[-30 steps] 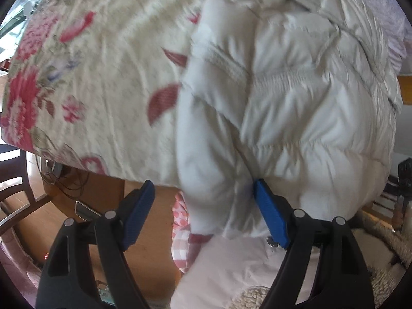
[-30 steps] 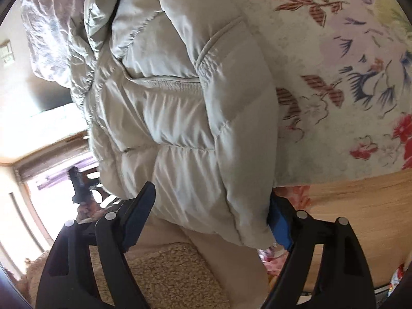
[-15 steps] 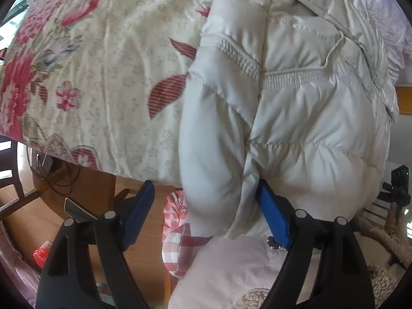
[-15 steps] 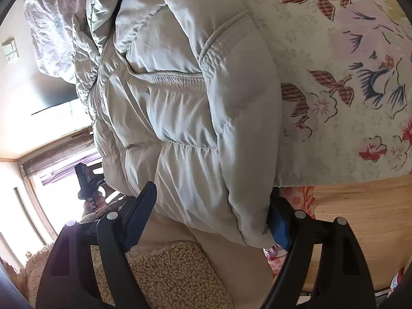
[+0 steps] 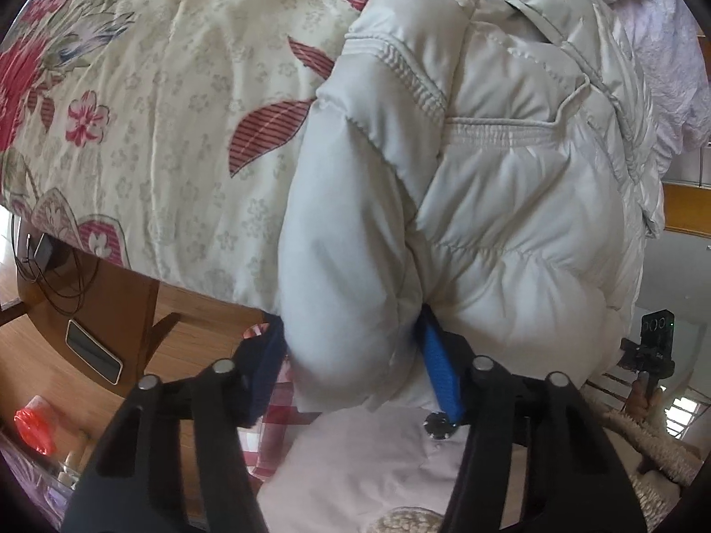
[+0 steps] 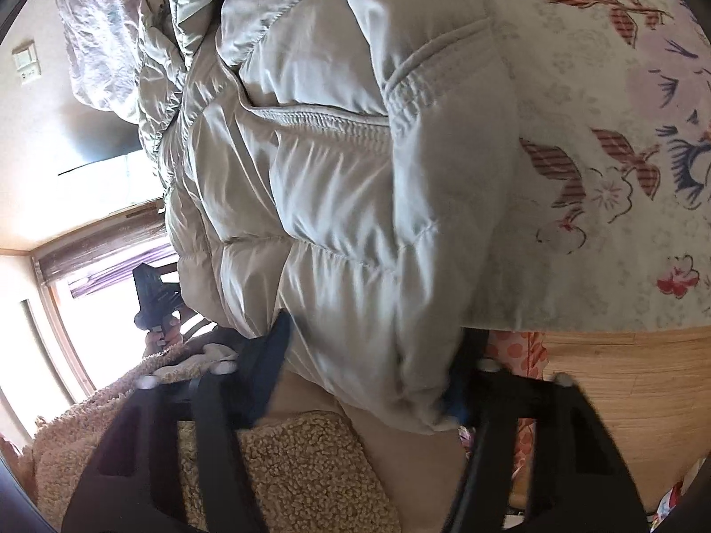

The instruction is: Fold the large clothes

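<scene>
A: What does your left view show that your right does not?

B: A phone and cables on a wooden stand beside the bed. Your right view instead shows a window and a fleecy beige cushion.

A: Where is the jacket?

B: The cream quilted jacket lies puffed on the floral bedspread, overhanging the bed's edge. Your left tool is clenched on a padded fold; your right tool pinches the jacket's other fold.

A: Any writing?

B: None readable.

A: Textures?

B: Glossy stitched padding with elastic-gathered seams; flat printed cotton beneath; blue pads on black tool arms.
</scene>
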Action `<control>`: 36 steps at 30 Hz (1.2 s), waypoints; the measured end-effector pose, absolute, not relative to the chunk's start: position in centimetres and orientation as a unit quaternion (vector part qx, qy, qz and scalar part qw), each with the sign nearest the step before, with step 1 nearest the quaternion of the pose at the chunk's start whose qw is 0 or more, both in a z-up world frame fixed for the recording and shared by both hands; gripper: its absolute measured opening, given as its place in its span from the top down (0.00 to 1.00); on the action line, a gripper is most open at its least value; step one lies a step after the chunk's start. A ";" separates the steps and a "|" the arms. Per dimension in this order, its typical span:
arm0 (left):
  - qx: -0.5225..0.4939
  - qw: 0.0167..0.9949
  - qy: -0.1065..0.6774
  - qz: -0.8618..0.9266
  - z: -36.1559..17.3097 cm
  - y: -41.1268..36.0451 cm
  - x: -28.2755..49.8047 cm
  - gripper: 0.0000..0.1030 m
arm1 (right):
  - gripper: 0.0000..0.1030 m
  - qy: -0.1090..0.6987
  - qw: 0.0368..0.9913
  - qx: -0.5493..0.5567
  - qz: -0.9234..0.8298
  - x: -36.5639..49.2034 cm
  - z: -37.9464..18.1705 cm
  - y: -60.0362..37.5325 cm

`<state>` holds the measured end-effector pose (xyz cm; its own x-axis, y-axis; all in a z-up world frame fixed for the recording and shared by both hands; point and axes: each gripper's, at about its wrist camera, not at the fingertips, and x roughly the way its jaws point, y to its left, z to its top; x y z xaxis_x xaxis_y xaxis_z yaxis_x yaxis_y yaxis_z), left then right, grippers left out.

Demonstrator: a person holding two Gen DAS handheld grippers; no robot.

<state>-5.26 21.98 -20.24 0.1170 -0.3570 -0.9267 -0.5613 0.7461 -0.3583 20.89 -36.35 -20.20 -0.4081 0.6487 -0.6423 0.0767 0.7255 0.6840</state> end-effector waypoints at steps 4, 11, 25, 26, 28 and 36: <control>-0.359 0.661 0.654 0.080 -19.6 22.2 -6.3 0.63 | 0.72 0.785 0.492 0.235 0.295 20.9 -20.1 -36.4; -0.330 0.682 0.649 0.071 -16.8 21.9 -4.8 0.88 | 0.84 0.768 0.512 0.226 0.311 21.6 -18.3 -36.3; -0.319 0.720 0.614 0.047 -10.2 22.7 -0.7 0.90 | 0.88 0.686 0.606 0.207 0.345 24.1 -12.1 -35.7; -0.318 0.725 0.608 0.049 -9.9 21.9 0.3 0.90 | 0.88 0.680 0.614 0.203 0.345 24.4 -11.7 -35.5; -0.312 0.741 0.592 0.049 -8.6 22.0 1.4 0.90 | 0.88 0.663 0.634 0.198 0.345 25.4 -10.6 -35.2; -0.284 0.799 0.528 0.057 -4.1 23.8 7.8 0.90 | 0.89 0.608 0.709 0.196 0.299 31.0 -8.2 -34.2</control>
<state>7.77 23.81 -4.13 0.4368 -0.2074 -0.8753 -0.3908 0.8326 -0.3924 30.98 -34.17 -8.15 0.0813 0.6630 -0.7442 -0.1855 0.7436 0.6423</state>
